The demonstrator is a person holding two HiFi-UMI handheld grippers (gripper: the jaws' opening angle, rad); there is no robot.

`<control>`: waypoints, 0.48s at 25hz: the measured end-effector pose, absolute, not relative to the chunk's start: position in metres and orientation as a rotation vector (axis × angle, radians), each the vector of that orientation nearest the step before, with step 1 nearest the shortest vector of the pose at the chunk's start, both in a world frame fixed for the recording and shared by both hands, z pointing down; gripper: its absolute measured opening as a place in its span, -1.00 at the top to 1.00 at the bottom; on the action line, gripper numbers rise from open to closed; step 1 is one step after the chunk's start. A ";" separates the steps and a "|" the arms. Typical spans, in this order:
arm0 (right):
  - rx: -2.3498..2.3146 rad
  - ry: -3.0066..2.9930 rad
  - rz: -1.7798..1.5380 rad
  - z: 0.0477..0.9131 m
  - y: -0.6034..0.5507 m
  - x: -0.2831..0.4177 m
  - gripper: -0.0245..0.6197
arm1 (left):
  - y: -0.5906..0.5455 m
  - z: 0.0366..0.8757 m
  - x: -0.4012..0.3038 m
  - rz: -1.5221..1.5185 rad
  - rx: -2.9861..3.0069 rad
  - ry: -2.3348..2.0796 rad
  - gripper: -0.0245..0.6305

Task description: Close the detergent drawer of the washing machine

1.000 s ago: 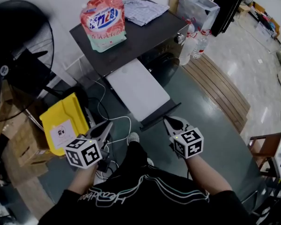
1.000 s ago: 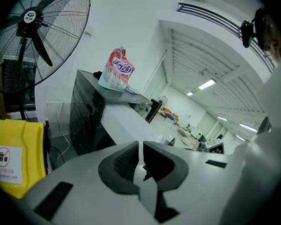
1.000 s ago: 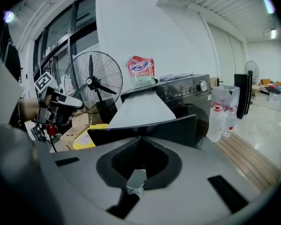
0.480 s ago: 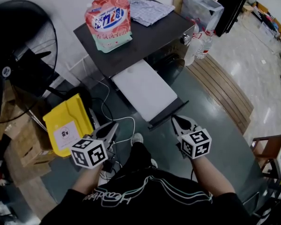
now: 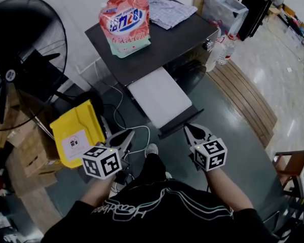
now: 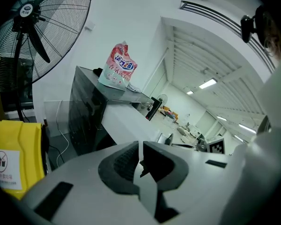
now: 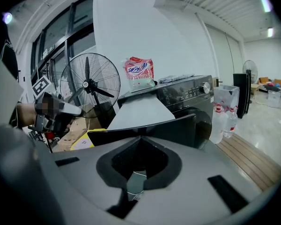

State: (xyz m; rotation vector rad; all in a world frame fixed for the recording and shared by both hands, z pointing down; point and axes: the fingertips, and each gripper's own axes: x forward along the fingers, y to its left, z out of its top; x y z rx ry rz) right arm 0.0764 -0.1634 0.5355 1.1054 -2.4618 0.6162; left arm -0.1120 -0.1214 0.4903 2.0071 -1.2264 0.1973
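Approach stage, contact not yet made. The detergent drawer [image 5: 161,97] stands fully drawn out of the washing machine [image 5: 164,47], its long white top running toward the person and its dark front panel [image 5: 181,122] at the near end. The right gripper [image 5: 189,128] hangs just near of that panel, slightly to its right and apart from it; its jaws are pressed together with nothing between them. In the right gripper view the panel [image 7: 145,125] fills the space directly ahead of the jaw tips. The left gripper [image 5: 127,134] is also pressed together and empty; it is held to the left of the drawer, well off the panel.

Judged next move: the right gripper's closed tips should meet the middle of the front panel and push straight along the drawer's length, away from the person, until the panel sits flush with the machine face. An off-centre push may skew the drawer in its slot.

Surroundings: a detergent bag [image 5: 124,23] and a folded cloth [image 5: 167,11] lie on the machine top, clear of the drawer's path. A yellow bin [image 5: 75,133] and loose cables [image 5: 122,116] lie on the floor to the left, a standing fan [image 5: 17,80] further left, water bottles [image 5: 226,52] to the right. Nothing appears to block the drawer's travel.
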 end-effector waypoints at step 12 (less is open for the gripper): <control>1.105 -2.452 0.634 0.537 -0.190 0.060 0.85 | -0.139 0.489 -0.138 0.166 1.980 -1.253 0.78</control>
